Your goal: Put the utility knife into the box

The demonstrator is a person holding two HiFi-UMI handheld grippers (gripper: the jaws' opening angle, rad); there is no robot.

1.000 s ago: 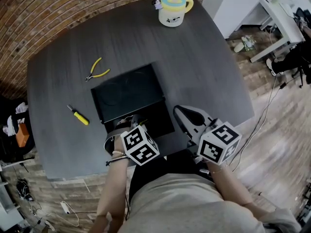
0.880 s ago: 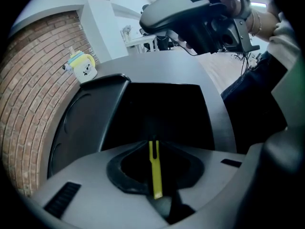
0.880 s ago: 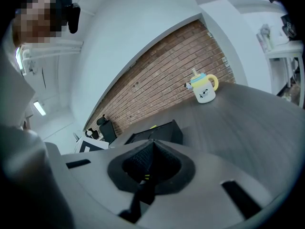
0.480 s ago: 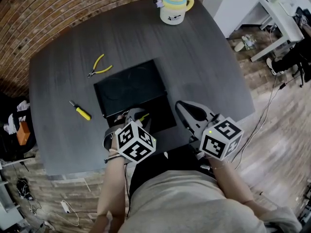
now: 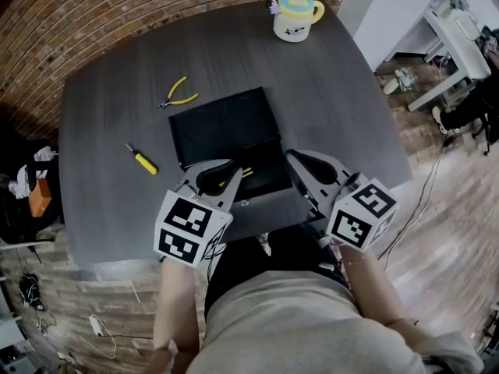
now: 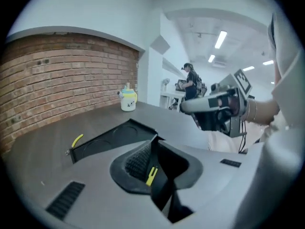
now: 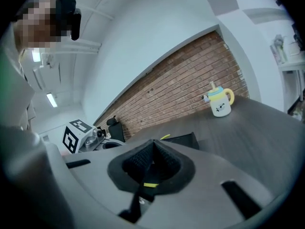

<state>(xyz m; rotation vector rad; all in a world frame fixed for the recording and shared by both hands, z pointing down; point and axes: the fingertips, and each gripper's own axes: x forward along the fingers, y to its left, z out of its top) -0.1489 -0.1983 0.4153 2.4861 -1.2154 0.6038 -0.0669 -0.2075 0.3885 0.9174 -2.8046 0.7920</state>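
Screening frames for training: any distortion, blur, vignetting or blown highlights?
Head view: wide-angle bowing, the table edges curve; sharp and evenly lit. Left gripper view: strong fisheye with black corners; the ceiling lights are blown out. Right gripper view: same fisheye and dark corners, the brick wall bends; the cup stays sharp; the mosaic patch at top left is an overlay.

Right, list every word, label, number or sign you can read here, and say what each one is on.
Cup: dark print on its white side, too small to read.
Left marker cube: black-and-white square patterns only, no letters or numbers.
Right marker cube: the same, patterns only.
No readable text shows anywhere in these views.
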